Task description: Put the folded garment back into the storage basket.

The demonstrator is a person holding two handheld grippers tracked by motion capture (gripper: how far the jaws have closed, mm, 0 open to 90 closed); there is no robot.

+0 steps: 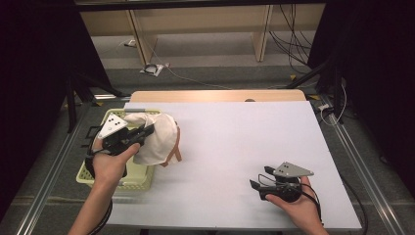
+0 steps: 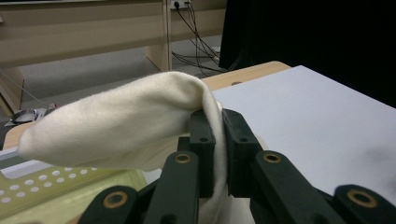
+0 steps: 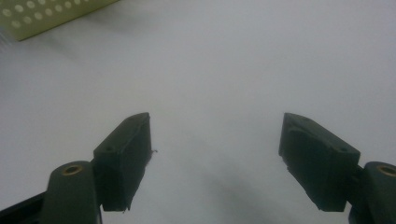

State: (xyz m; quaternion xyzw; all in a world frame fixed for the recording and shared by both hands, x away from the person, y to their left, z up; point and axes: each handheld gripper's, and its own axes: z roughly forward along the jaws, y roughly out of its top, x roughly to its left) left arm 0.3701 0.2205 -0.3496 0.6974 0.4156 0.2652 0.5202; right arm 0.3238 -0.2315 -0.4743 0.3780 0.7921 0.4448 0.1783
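Basket [image 1: 90, 177] sits at the table's [image 1: 235, 147] left edge, pale yellow-green with rows of small holes, and you can catch a corner of it in the left gripper view [image 2: 56, 186] and the right gripper view [image 3: 46, 16] too. Above its near-right part the left gripper [image 1: 147, 131] hangs in the air, jaws clamped tight on a cream cloth [image 1: 156, 137]. In the left gripper view that's super clear: the two black jaws are pinched together on a fold of the cloth [image 2: 121, 123], and the rest of it billows out to the left like a puffed-up sleeve. From the high view the cloth droops partly over the basket's right rim and partly over the table, with a brownish strap or trim [image 1: 173, 154] dangling at its right side.

Middle of the table is plain white surface.

Over at the right, near the front edge, the right gripper [image 1: 254, 185] rests low in the person's hand, pointing left toward the basket. Its jaws stand wide apart with nothing between them, just table [image 3: 219, 84] in front.
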